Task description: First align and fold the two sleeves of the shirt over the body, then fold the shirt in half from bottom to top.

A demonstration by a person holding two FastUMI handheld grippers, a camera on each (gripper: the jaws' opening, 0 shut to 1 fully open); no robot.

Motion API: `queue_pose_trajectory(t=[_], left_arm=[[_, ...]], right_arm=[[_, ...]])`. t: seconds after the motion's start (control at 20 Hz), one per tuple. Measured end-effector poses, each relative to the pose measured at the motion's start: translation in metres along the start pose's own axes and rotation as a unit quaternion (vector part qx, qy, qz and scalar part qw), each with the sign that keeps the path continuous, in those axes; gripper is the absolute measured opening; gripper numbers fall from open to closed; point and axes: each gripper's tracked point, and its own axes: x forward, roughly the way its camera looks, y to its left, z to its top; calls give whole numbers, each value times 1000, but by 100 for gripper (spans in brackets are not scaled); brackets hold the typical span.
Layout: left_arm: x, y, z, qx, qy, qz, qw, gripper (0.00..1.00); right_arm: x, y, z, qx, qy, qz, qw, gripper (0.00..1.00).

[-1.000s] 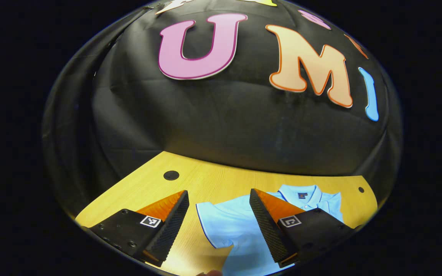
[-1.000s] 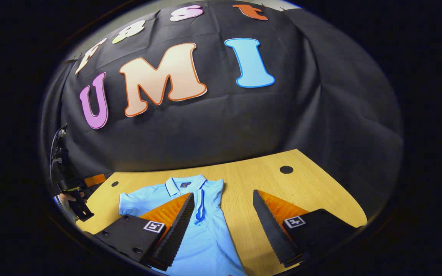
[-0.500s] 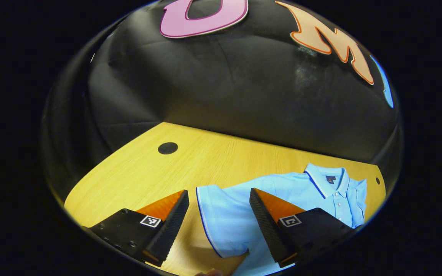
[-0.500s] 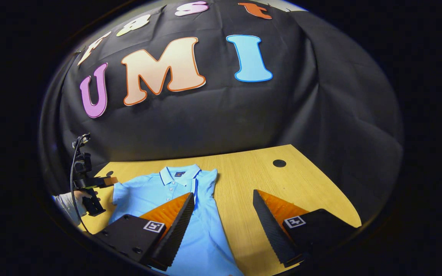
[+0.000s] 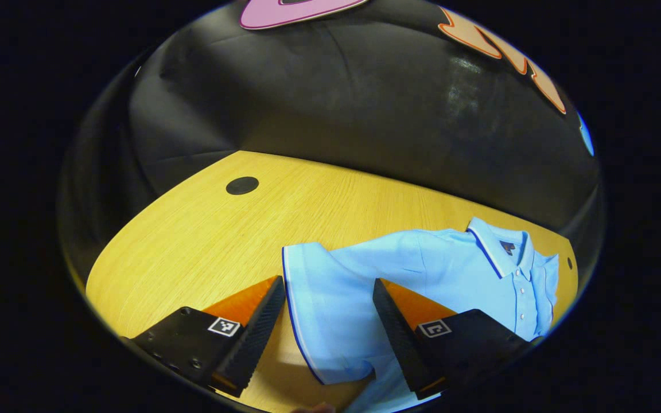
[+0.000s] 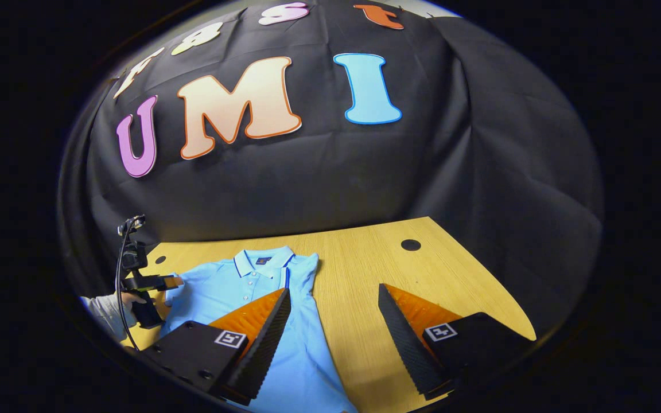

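Left tongs (image 5: 326, 321): fingers spread apart, gripping nothing; they hang over the shirt's sleeve, with the sleeve's hem edge lying in the gap between them. In the right gripper view these same tongs (image 6: 161, 282) sit at 9 o'clock, at the far side of the shirt, held by a hand (image 6: 129, 301) in a pale sleeve.
Right tongs (image 6: 330, 335): fingers spread apart, gripping nothing; one finger hangs over the shirt's body, the other over bare wood at 5 o'clock.
Shirt (image 5: 439, 269): light blue polo, lying flat and face up on the bench; in the left gripper view its collar (image 5: 494, 246) points to 3 o'clock. In the right gripper view the shirt (image 6: 233, 287) runs from the collar near the centre down to 6 o'clock.
Left sleeve (image 5: 322, 298): spread out flat to the side of the body, with a thin dark stripe along its hem.
Right side of shirt: the edge beside the collar looks turned in over the body; I cannot tell how neatly.
Bench (image 5: 204, 229): yellow wood grain, with a round dark hole (image 5: 242, 185) at 10 o'clock, well apart from the shirt.
Wall: black cloth behind the bench.
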Motion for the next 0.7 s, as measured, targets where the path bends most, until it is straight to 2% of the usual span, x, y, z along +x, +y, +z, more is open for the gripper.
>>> queue_pose_trajectory(t=[0.1, 0.2, 0.25, 0.35, 0.45, 0.5, 0.55, 0.7], left_arm=[[1, 3, -3, 13, 0, 12, 1000, 96], [-2, 3, 3, 30, -9, 5, 999, 93], [-6, 2, 4, 30, -5, -3, 1000, 83], [-7, -2, 10, 24, -7, -21, 999, 52], [-4, -15, 7, 16, -10, -35, 999, 13], [-1, -18, 5, 15, -12, -33, 999, 4], [0, -20, 7, 18, -14, -31, 999, 0], [-8, -27, 10, 25, -4, -28, 999, 0]], right_arm=[[0, -1, 1, 1, -1, -1, 1000, 97], [-1, -1, 0, 2, 0, 0, 1000, 97], [-2, -1, 0, 2, -1, 1, 1000, 97], [-3, -3, 0, 2, -2, 0, 1000, 97], [-4, -6, -1, 4, -1, -1, 1000, 97], [-5, -7, -1, 4, -2, -2, 1000, 97], [-6, -8, -1, 5, -2, -1, 1000, 97], [-15, -16, 3, 4, -9, -5, 1000, 97]])
